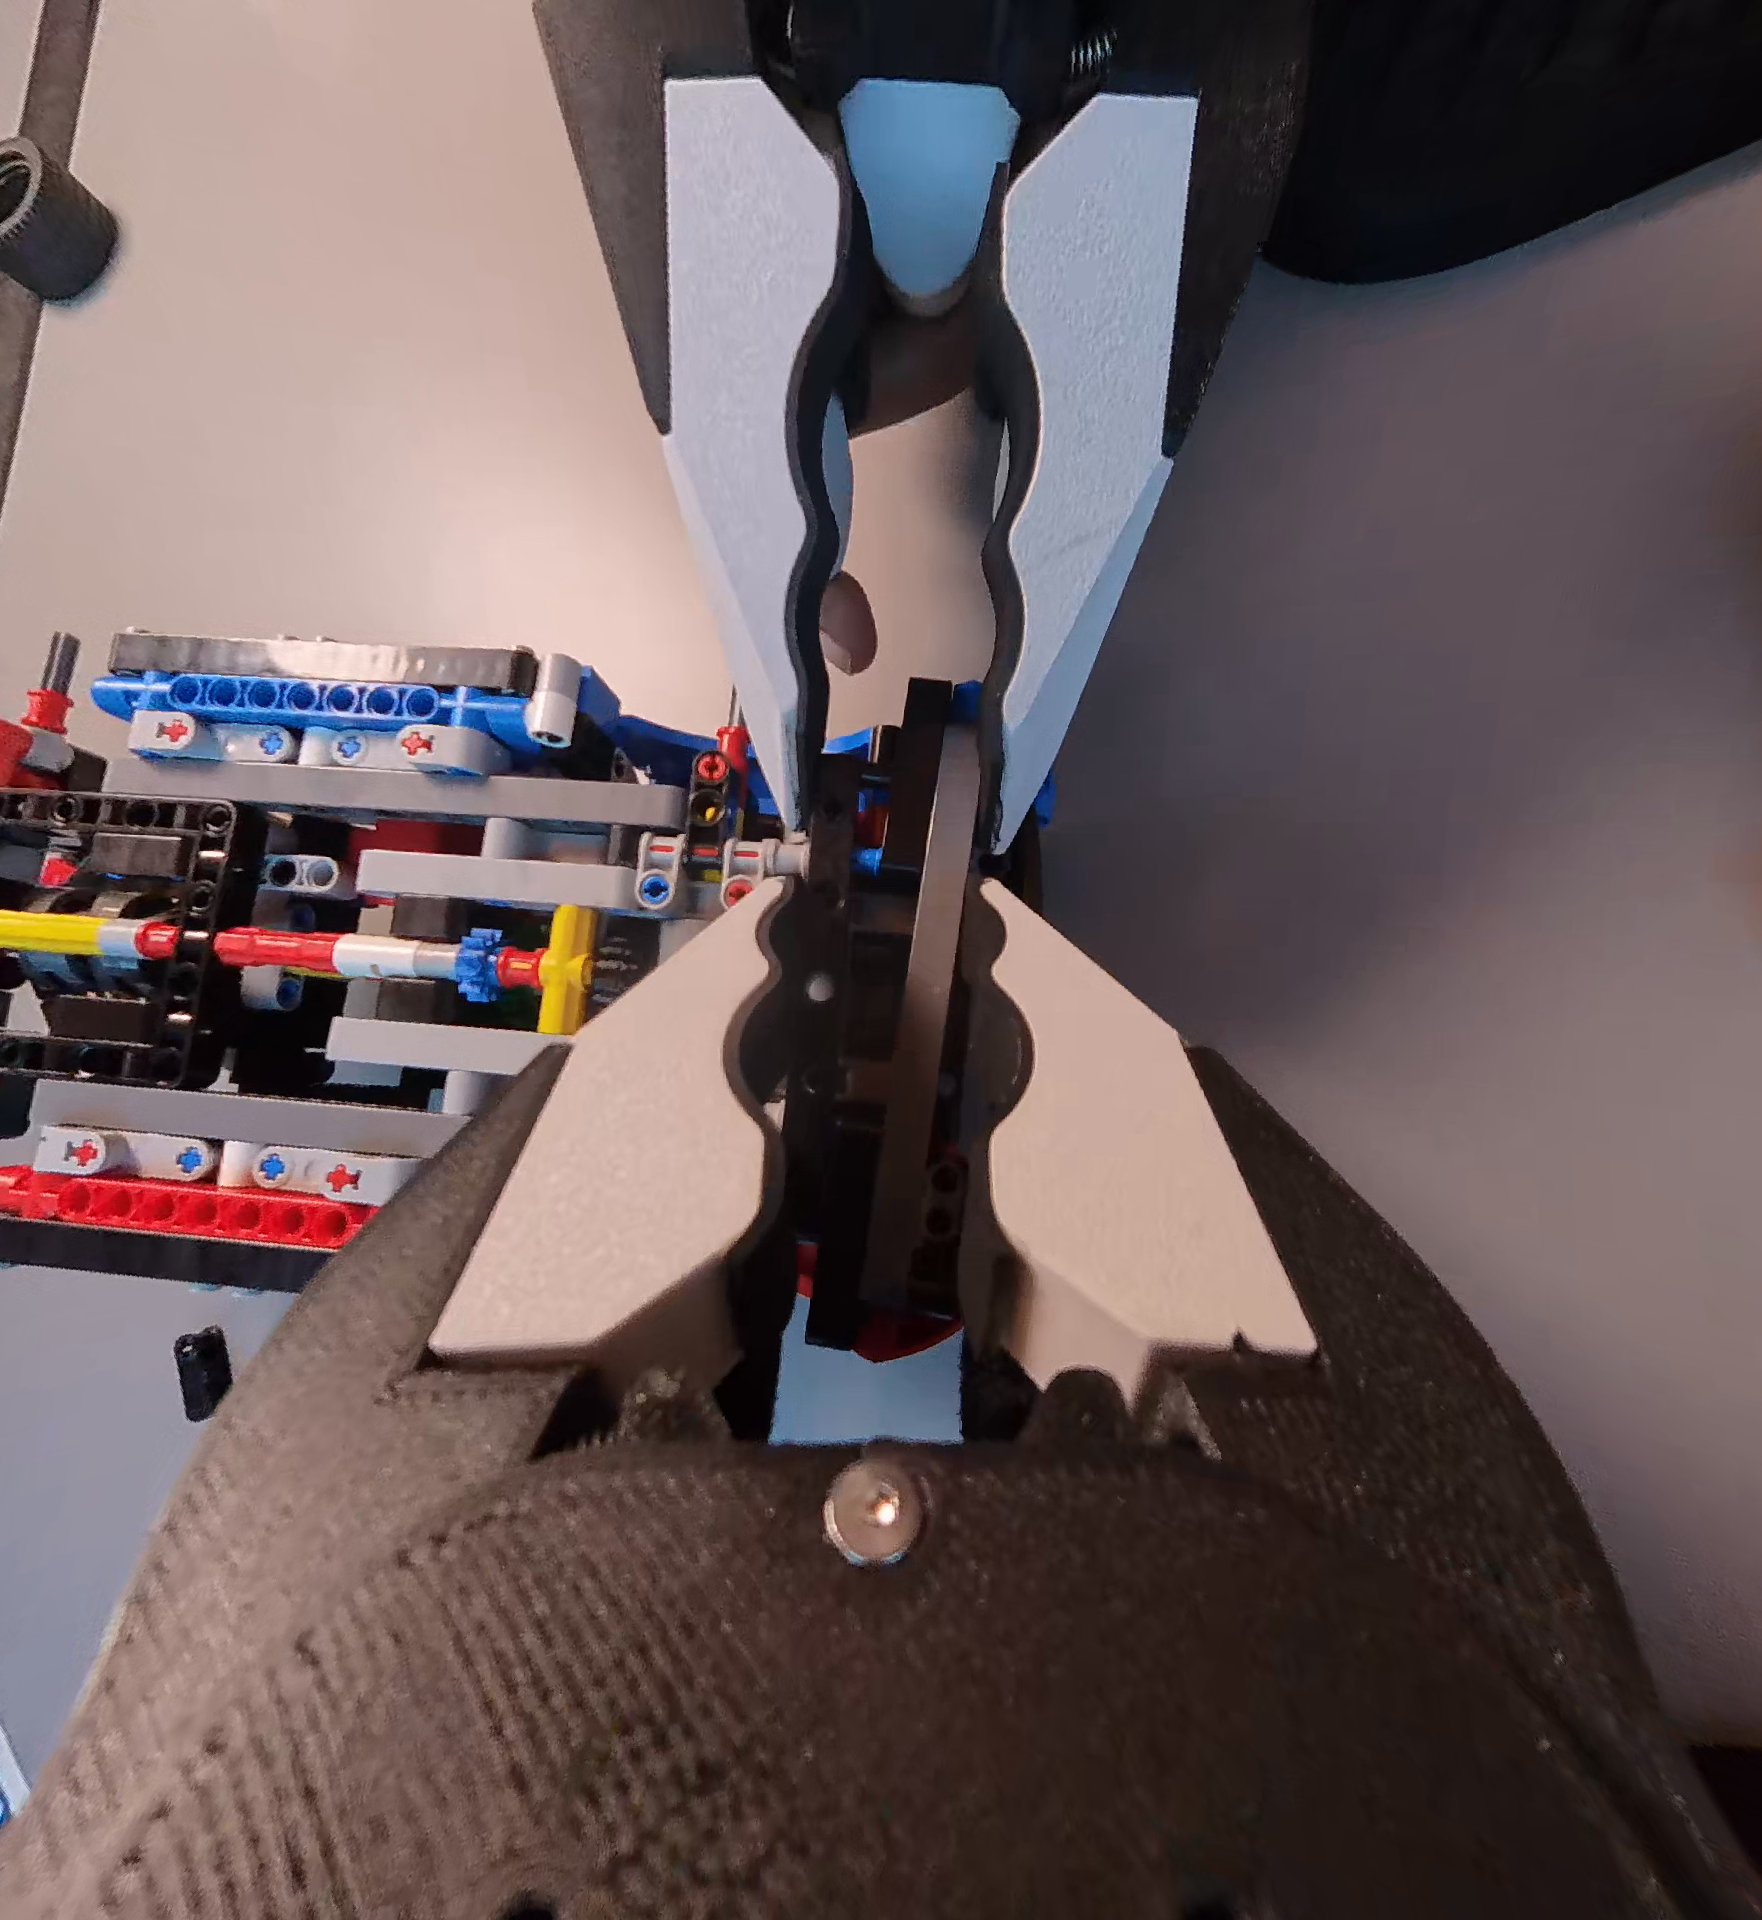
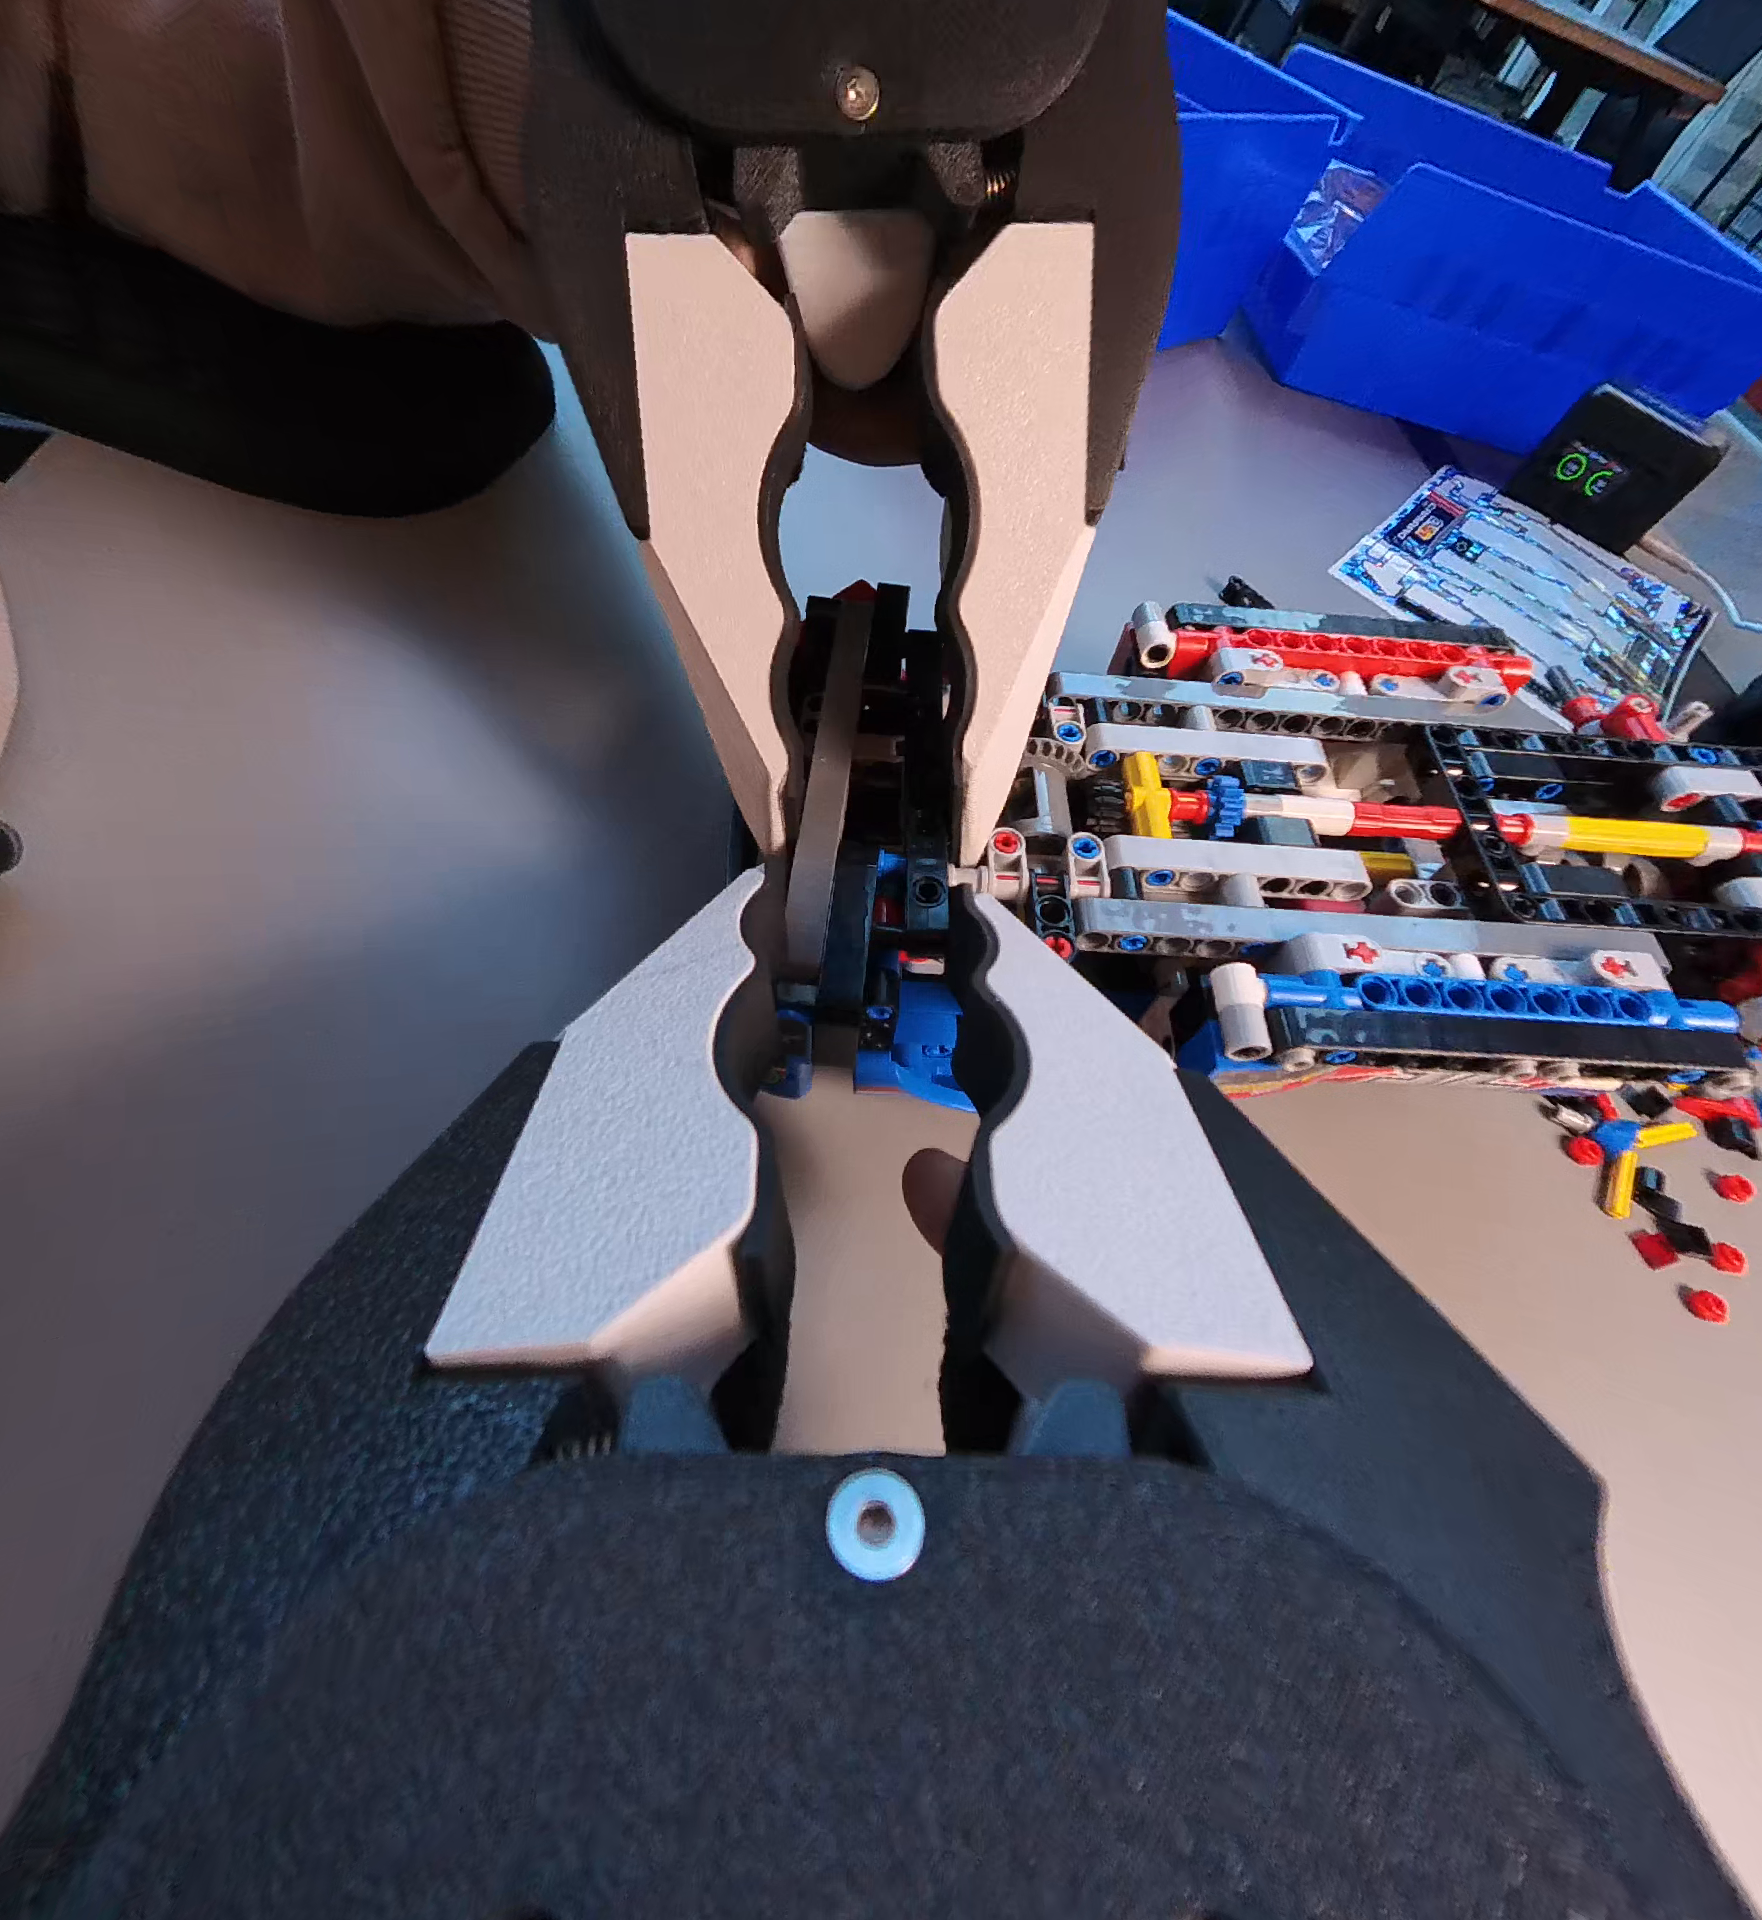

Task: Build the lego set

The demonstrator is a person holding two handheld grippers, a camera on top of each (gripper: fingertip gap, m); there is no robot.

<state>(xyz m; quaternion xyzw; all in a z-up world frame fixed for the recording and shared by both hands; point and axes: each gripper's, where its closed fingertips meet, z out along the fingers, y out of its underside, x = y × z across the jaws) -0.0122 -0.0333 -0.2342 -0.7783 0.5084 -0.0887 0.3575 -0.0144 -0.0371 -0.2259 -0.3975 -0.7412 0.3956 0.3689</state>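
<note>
A long lego chassis [image 1: 337, 883] of grey, black, red, blue and yellow beams lies on the pale table; it also shows in the right wrist view [image 2: 1376, 831]. At its near end stands a black end section [image 1: 918, 987] with a curved black panel [image 2: 835, 748]. My left gripper [image 1: 882, 888] is closed on this section from one side. My right gripper [image 2: 856, 894] is closed on it from the opposite side, so the two sets of fingertips almost meet. The right gripper [image 1: 898, 826] comes in from the top of the left wrist view, the left gripper [image 2: 875, 842] from the top of the right wrist view.
Loose small red, black and yellow pieces [image 2: 1666, 1195] lie beside the chassis. A printed sheet [image 2: 1521, 582], a black device with a lit display [image 2: 1604, 468] and blue bins [image 2: 1479, 260] stand behind. Black cylinders [image 1: 25, 208] and a small black piece [image 1: 202, 1371] lie on the table.
</note>
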